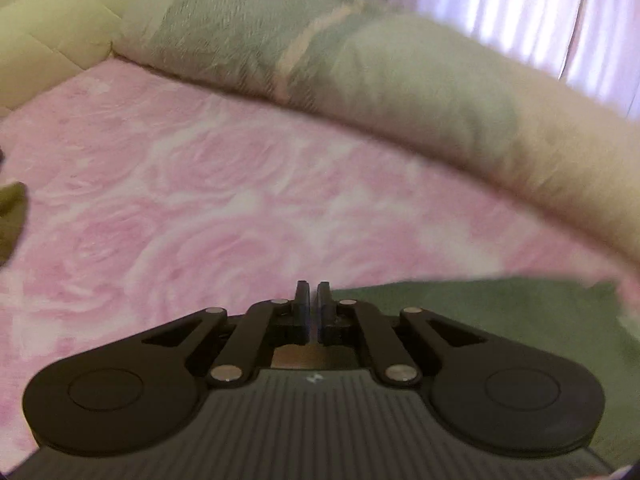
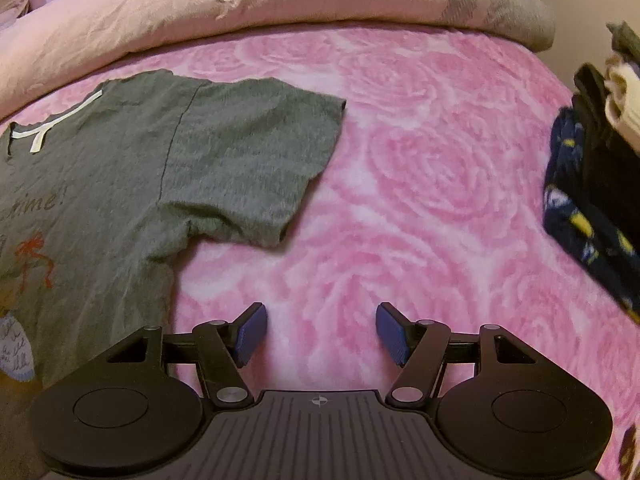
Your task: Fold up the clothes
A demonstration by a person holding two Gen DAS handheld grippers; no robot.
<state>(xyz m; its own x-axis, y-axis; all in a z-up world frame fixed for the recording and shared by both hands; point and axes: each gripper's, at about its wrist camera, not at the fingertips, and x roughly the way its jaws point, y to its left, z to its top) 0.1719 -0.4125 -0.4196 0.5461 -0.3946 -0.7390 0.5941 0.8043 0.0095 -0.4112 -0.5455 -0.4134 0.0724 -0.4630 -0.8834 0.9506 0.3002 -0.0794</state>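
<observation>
A grey-green T-shirt [image 2: 132, 168] lies flat on the pink rose-patterned bedspread [image 2: 420, 168], its sleeve spread to the right, with a white neck trim and a printed front. My right gripper [image 2: 320, 330] is open and empty, just above the bedspread to the right of the shirt's side. My left gripper [image 1: 313, 298] is shut with nothing visibly between its fingers. It hovers at the edge of the shirt [image 1: 500, 320], which lies to its right on the bedspread [image 1: 200, 200].
A rolled pink-and-grey quilt [image 2: 240, 4] runs along the far side of the bed, also in the left wrist view [image 1: 360, 60]. A stack of folded clothes [image 2: 592, 184] sits at the right edge. A cream headboard [image 1: 44, 32] is at far left.
</observation>
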